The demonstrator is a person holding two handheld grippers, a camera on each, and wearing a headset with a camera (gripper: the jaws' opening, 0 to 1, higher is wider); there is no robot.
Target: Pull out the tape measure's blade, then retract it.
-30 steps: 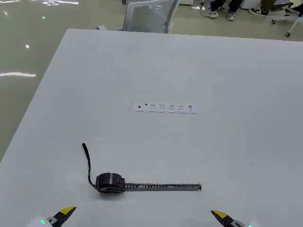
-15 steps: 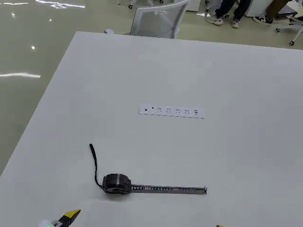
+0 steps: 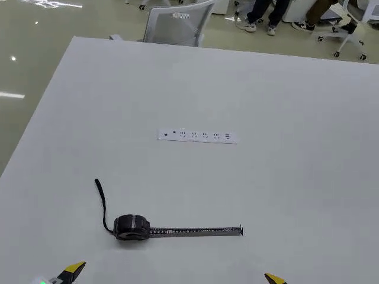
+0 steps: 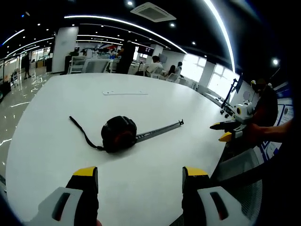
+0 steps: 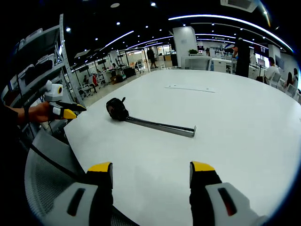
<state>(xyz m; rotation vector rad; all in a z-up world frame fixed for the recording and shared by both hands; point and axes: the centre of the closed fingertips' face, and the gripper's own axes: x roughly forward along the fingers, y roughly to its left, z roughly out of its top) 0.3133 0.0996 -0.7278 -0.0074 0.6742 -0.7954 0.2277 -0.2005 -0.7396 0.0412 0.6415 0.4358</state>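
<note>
A large white table (image 3: 249, 89) is being viewed from above in the head view. A black tape measure (image 3: 131, 227) is being shown lying on it in the lower left part of the frame, well in from the near edge. Its blade (image 3: 195, 231) is being displayed pulled out, lying flat on the tabletop and running toward the right, ending in a small end hook (image 3: 241, 230) near the lower centre. A black wrist strap (image 3: 102, 201) is being seen curving up and to the left from the case. A white power strip (image 3: 196, 136) is being shown set into the table at the middle of the frame, well apart from the tape measure. A grey mesh office chair (image 3: 177, 23) is being seen beyond the far edge at the top.

In the left gripper view, the left gripper (image 4: 141, 174) is being held with its yellow-tipped jaws spread wide and nothing between them. The tape measure is being framed just above the gap, at the centre, with the blade pointing to the right. It is not being touched.

In the right gripper view, the right gripper (image 5: 151, 167) is likewise being held with its jaws spread apart and nothing in them. The tape measure is being seen at the centre left, with the blade's hooked end nearest the jaws and apart from them. At the bottom corners of the head view, one yellow tip of each gripper is being glimpsed.
</note>
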